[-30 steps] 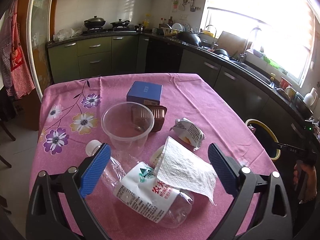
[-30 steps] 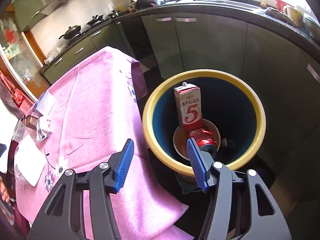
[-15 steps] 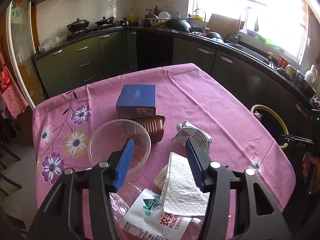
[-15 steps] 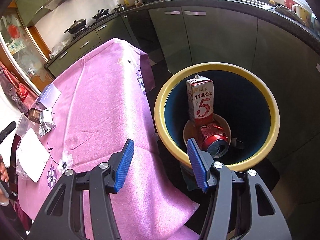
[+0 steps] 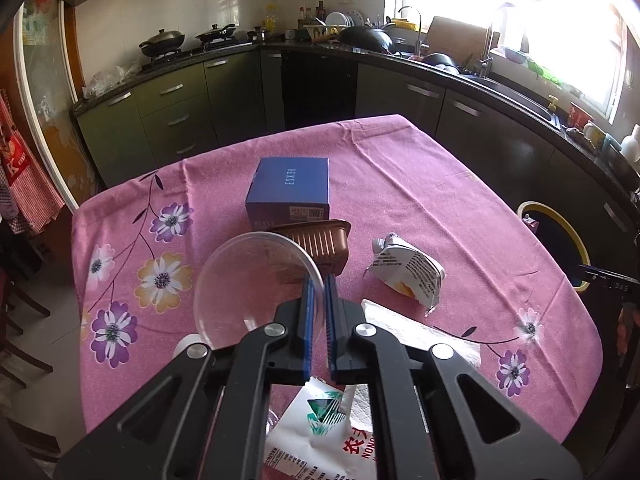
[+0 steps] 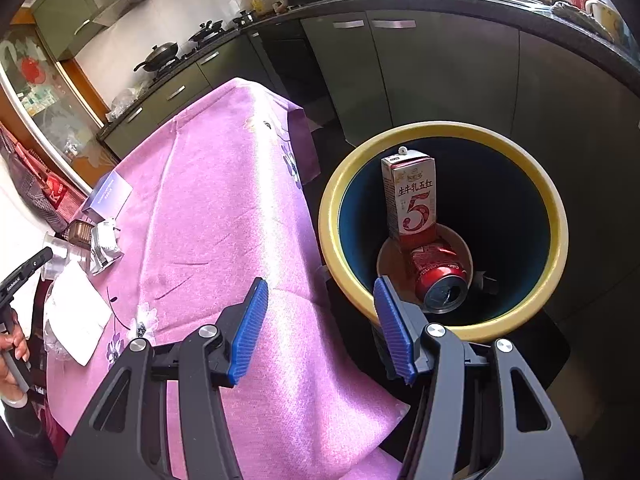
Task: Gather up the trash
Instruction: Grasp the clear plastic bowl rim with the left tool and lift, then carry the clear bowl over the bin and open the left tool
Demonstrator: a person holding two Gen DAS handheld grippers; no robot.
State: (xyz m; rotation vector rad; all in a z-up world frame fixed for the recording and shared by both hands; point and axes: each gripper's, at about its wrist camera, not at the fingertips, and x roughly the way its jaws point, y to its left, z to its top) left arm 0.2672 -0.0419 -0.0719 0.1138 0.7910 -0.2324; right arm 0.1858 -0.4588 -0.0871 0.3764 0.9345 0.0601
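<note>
Now the left gripper (image 5: 319, 280) has its jaws clenched on the near rim of the clear plastic cup (image 5: 256, 280); they have just been closing, and only the thin cup wall sits between the blue pads. The cup stands on the pink worktop (image 5: 420, 184), tilted so its mouth faces toward the camera, its axis running from the jaws away toward the brown tray (image 5: 320, 244) and blue box (image 5: 290, 188) behind it. The right gripper (image 6: 318, 322) hangs with jaws partly apart and nothing between them, over the worktop edge beside the yellow-rimmed bin (image 6: 332, 208), where a milk carton (image 6: 412, 200) stands upright above a red can (image 6: 438, 272).
</note>
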